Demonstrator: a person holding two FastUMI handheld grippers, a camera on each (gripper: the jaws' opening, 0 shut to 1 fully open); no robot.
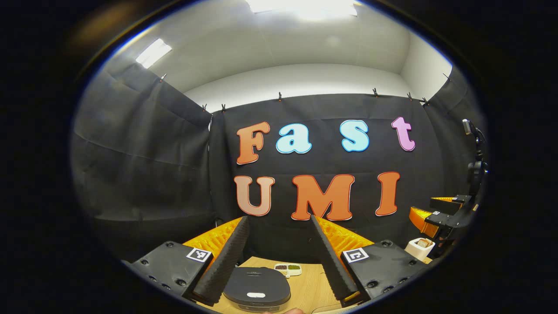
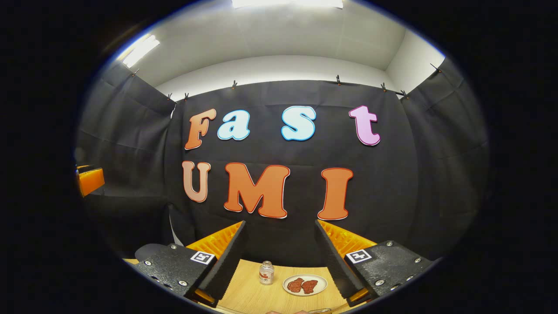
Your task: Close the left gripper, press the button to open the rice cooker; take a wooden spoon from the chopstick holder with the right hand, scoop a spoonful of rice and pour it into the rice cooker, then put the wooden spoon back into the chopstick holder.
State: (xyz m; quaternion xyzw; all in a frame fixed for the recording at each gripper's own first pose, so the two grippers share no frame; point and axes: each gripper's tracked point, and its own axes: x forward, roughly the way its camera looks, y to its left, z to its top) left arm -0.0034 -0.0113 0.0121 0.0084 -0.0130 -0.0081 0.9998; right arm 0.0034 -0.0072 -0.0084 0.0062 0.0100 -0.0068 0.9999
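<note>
Between the left gripper's (image 1: pixel 279 257) fingers, which stand wide apart and hold nothing, the rice cooker (image 1: pixel 257 288) sits at the bottom centre of the left gripper view. It is a dark, rounded box with its lid down and a pale oval button (image 1: pixel 256 295) near the front edge. It rests on the wooden bench (image 1: pixel 307 290). Just behind it lies a small white dish (image 1: pixel 287 269) with divided sections of dark and green grains. Toward the lower right of that view stands a white chopstick holder (image 1: pixel 420 248), with the right gripper (image 1: pixel 440 213) just above it.

Along the right gripper view's lower edge, that gripper's own fingers (image 2: pixel 226 261) are likewise spread wide and empty. Between them on the bench are a small glass jar (image 2: pixel 266 273) and a white plate (image 2: pixel 305 284) with two reddish pieces on it.

Judging from its look, the cooker is heavy and rigid and should stay put under a press. The button is small and smooth, so closed fingertips should meet it squarely. The wooden spoon cannot be made out in the holder; it is probably light and stiff, best gripped along its handle.
</note>
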